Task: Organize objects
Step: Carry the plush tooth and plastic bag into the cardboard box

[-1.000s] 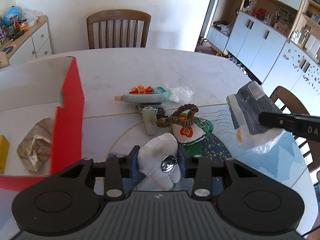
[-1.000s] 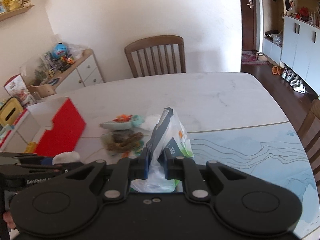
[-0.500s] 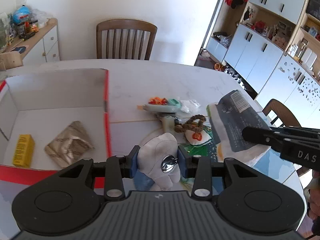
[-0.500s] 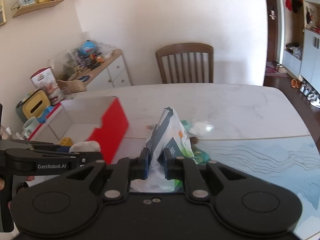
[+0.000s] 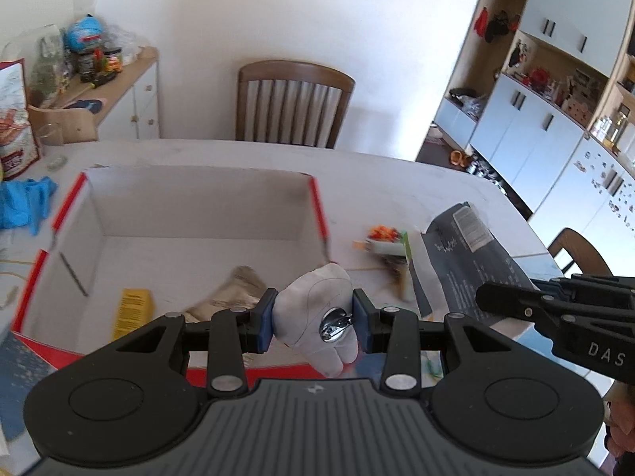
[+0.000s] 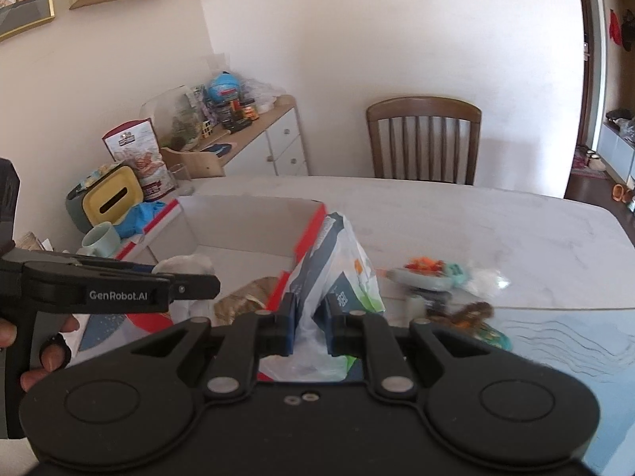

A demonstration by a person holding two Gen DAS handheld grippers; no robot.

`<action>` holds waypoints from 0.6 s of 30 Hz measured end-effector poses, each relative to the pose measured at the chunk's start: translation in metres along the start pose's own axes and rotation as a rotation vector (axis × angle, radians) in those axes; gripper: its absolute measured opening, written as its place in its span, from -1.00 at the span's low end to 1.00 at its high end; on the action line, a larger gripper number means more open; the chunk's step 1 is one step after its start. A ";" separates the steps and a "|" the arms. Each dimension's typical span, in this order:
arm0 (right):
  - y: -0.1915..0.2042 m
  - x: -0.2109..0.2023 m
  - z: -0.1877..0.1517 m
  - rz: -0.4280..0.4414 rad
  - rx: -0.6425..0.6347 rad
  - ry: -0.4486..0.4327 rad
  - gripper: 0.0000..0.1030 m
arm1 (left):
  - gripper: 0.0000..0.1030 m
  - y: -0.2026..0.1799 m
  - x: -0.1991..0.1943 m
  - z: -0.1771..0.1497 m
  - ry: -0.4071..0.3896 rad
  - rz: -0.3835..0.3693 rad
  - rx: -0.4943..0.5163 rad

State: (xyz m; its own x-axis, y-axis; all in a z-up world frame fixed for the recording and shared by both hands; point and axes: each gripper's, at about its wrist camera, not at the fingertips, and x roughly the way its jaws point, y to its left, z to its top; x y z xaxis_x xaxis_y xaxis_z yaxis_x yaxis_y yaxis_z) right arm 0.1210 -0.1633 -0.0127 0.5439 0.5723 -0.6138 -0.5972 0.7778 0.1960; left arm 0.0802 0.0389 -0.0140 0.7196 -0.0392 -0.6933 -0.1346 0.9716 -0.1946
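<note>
My left gripper (image 5: 313,319) is shut on a white plush toy (image 5: 317,309) with a metal clasp, held above the near right corner of the red-and-white box (image 5: 198,182). My right gripper (image 6: 309,323) is shut on a grey-and-white plastic bag (image 6: 337,265), held beside the box's right wall (image 6: 309,226). The bag also shows in the left wrist view (image 5: 464,254), and the plush in the right wrist view (image 6: 182,267). Inside the box lie a yellow packet (image 5: 133,309) and a gold foil pouch (image 5: 234,293).
On the table right of the box lie an orange-and-teal toy (image 6: 428,271), a clear wrapper (image 6: 484,277) and a brown bead string (image 6: 472,313). A wooden chair (image 5: 293,103) stands at the far side. A mug (image 6: 101,238), blue cloth (image 5: 24,202) and tissue holder (image 6: 107,198) sit left of the box.
Both grippers have moved left with their loads. The box has come from the left edge to the centre of the left view; the plush now hangs over its corner.
</note>
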 end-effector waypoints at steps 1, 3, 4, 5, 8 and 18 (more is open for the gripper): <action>0.005 0.003 0.002 0.002 -0.004 0.001 -0.75 | -0.25 0.005 0.000 0.002 -0.001 0.005 -0.002; 0.014 0.010 0.007 0.009 -0.012 0.005 -0.75 | -0.25 0.017 -0.001 0.007 -0.003 0.013 -0.001; 0.018 0.014 0.009 0.013 -0.014 0.009 -0.75 | -0.25 0.022 -0.001 0.009 -0.005 0.021 0.003; 0.022 0.018 0.010 0.016 -0.015 0.014 -0.75 | -0.25 0.029 0.000 0.012 -0.006 0.028 0.005; 0.032 0.030 0.015 0.027 -0.024 0.023 -0.75 | -0.25 0.046 0.003 0.019 -0.006 0.048 0.004; 0.064 0.076 0.032 0.043 -0.057 0.049 -0.75 | -0.25 0.098 0.033 0.044 0.023 0.121 0.008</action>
State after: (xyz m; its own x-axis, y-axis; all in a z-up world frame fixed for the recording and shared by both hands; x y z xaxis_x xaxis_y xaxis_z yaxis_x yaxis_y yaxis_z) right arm 0.1431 -0.0617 -0.0220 0.4883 0.5907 -0.6424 -0.6530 0.7357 0.1800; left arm 0.1213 0.1428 -0.0254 0.6823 0.0732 -0.7274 -0.2139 0.9714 -0.1029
